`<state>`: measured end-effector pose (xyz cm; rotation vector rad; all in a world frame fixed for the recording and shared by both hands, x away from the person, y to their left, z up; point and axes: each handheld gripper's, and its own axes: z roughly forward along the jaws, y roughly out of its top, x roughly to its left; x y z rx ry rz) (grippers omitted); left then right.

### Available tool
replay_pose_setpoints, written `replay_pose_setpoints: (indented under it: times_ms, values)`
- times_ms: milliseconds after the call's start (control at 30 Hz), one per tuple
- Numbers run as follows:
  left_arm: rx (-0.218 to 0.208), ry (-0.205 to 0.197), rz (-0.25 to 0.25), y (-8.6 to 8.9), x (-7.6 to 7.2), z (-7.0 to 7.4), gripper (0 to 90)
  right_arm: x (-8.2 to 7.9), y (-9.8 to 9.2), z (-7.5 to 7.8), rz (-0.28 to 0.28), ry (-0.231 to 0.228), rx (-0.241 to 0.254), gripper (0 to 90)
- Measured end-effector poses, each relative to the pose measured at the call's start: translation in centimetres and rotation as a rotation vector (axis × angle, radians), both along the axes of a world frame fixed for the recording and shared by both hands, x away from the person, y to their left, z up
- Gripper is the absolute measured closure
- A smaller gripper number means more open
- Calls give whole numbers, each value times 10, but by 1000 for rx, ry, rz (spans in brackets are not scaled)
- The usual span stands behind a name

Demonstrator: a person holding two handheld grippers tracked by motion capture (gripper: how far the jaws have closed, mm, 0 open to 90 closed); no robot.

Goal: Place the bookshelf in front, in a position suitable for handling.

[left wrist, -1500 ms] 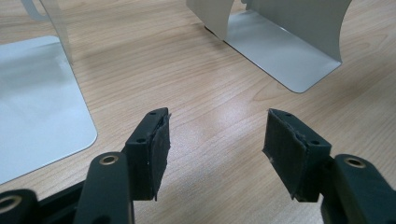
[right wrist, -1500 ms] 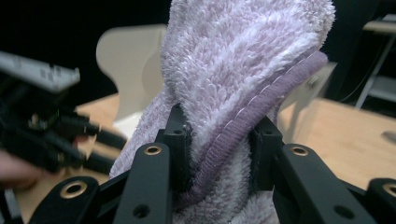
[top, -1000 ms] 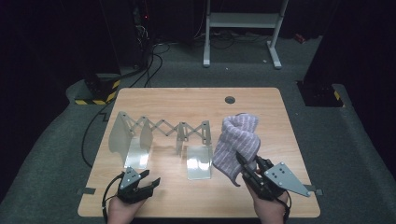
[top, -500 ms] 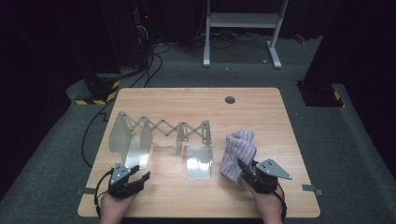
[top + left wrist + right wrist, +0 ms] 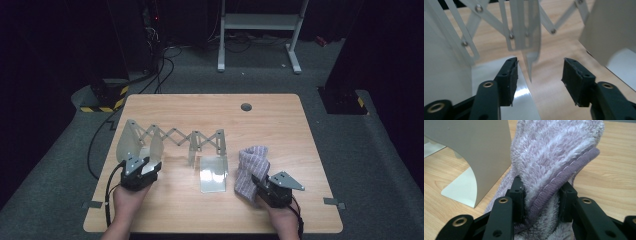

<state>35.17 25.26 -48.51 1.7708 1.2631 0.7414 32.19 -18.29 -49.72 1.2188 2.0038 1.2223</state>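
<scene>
Now lower, perhaps tabletop-touching: towel (image 5: pixel 252 166)

Hiding the near end of the purple towel (image 5: pixel 252 167) behind the right gripper (image 5: pixel 261 186) in the high view, near the table's (image 5: pixel 210 107) front right edge, and spilling past the top and bottom edges in the right gripper view. Running off the top and both sides of the left gripper view: the expanding metal rack (image 5: pixel 524 27), its plates blurring up close. Cutting both forearms short at the high view's bottom edge.
</scene>
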Motion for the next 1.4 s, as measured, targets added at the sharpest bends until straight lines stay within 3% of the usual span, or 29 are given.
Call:
replay_pose_setpoints:
  times_ms: [167,233,333,400,733,867,933,1000,1133,1267,1400]
  values:
    - [15,-36,35,-5,13,6,681,0,0,-1,3,5,4,642]
    - [36,-48,55,-9,12,7,805,0,0,-2,8,8,2,641]
    - [56,-59,105,-10,8,7,869,0,1,-3,14,8,2,641]
    - [43,-55,117,-10,5,8,879,0,2,-3,17,9,2,641]
    - [71,-66,117,-16,-26,7,876,-1,4,-5,43,24,-3,642]
    - [63,-54,108,-10,-25,4,867,0,7,-6,62,39,7,642]
    - [52,-53,98,-8,-26,3,792,-1,10,-6,73,38,5,641]
    - [35,-35,76,-4,-29,-1,708,-2,13,-6,89,41,3,640]
    - [3,38,20,4,-42,-18,571,0,17,-7,101,49,0,634]
    - [3,108,-16,13,-57,-32,572,3,24,-10,105,62,-16,632]
    - [27,170,-21,14,-56,-42,607,8,32,-15,99,84,-51,626]
